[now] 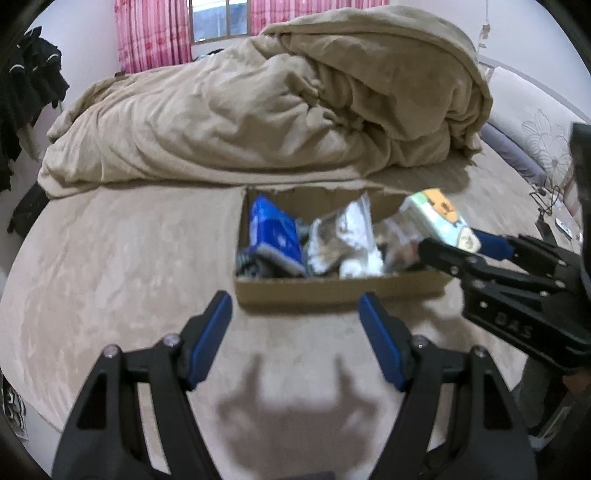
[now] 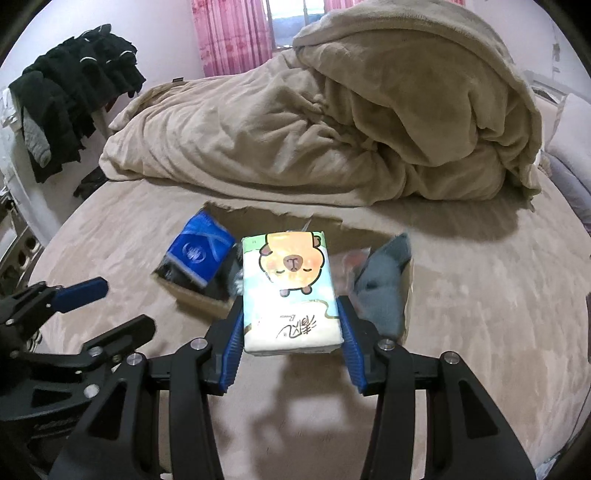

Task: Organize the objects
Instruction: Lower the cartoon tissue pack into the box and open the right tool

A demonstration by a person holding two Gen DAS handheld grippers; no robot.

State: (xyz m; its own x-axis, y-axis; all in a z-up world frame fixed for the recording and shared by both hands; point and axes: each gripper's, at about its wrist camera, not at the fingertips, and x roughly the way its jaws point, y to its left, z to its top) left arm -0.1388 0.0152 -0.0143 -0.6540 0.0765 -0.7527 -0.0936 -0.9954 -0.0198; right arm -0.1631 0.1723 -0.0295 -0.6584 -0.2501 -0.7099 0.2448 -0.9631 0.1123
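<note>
Right gripper: we see our right gripper [image 2: 291,325] closed partway onto the tissue pack [image 2: 290,291], its blue pads [image 2: 234,343] pressing the pack's two long sides near the pack's near end.
Tissue pack: it carries a cartoon capybara and pale green edging; in the right wrist view it sticks forward from between the fingers, lifted off the bedsheet [image 2: 480,332] and held over the cardboard box [image 2: 199,301]. In the left wrist view we find the same pack [image 1: 441,218] at the box's right end, above the rim, with the right gripper [image 1: 454,243] reaching in from the right.
Left gripper: our left gripper [image 1: 295,314] stands wide open with nothing between its blue pads [image 1: 212,332]; it touches no object and hangs above the sheet just in front of the box's near wall. From the right wrist view we see it [image 2: 110,306] at the left, spread apart, well clear of the pack.
Cardboard box: the box [image 1: 332,291] lies on the sheet, open at the top, its far edge torn.
Box contents: a blue packet [image 1: 273,229] leans at the left end, a crinkled silvery bag [image 1: 343,236] sits in the middle, and a grey-blue soft item [image 2: 384,291] shows at the right end in the right wrist view. We cannot tell what the dark things under the blue packet are.
Surroundings: a rumpled beige duvet [image 1: 258,103] is heaped behind the box, pink curtains [image 1: 151,33] hang at the window, and dark clothes [image 2: 74,92] are piled at the left.
</note>
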